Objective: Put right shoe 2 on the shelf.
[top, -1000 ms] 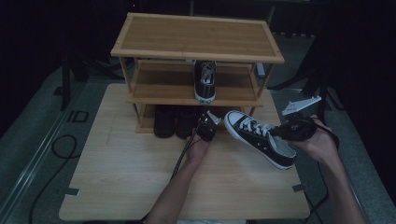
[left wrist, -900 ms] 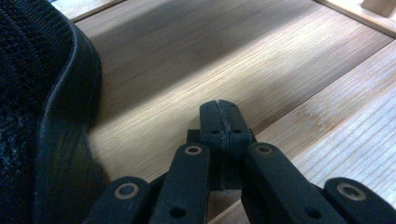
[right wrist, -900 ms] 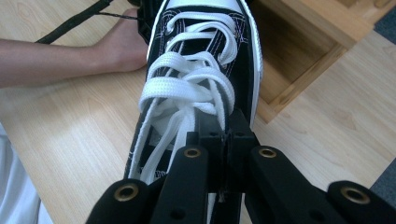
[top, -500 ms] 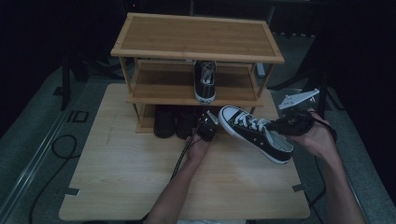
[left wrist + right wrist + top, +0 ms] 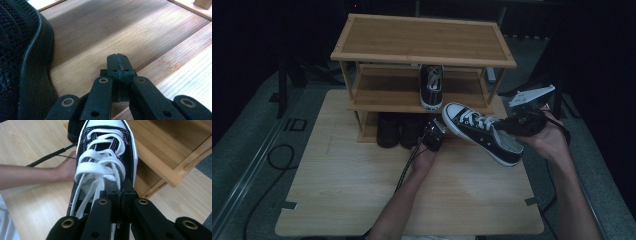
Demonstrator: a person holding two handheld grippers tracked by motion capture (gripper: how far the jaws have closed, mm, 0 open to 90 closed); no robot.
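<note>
A black low sneaker with white laces and a white toe cap (image 5: 474, 129) hangs in the air in front of the wooden shoe rack (image 5: 422, 37), toe toward the rack. My right gripper (image 5: 508, 126) is shut on its collar edge; in the right gripper view the jaws (image 5: 121, 191) pinch the rim beside the laces of the sneaker (image 5: 105, 157). The matching sneaker (image 5: 431, 87) stands on the middle shelf. My left gripper (image 5: 431, 131) rests low at the rack's bottom shelf, shut on nothing (image 5: 117, 62), next to a dark shoe (image 5: 22, 62).
Two dark shoes (image 5: 399, 131) sit on the rack's bottom level. The rack stands at the back of a light wooden table (image 5: 362, 190). The middle shelf has bare board (image 5: 382, 90) left of the sneaker. A cable (image 5: 407, 165) trails from the left gripper.
My right gripper has lifted the sneaker higher and a little toward the rack. The left gripper has stayed where it was.
</note>
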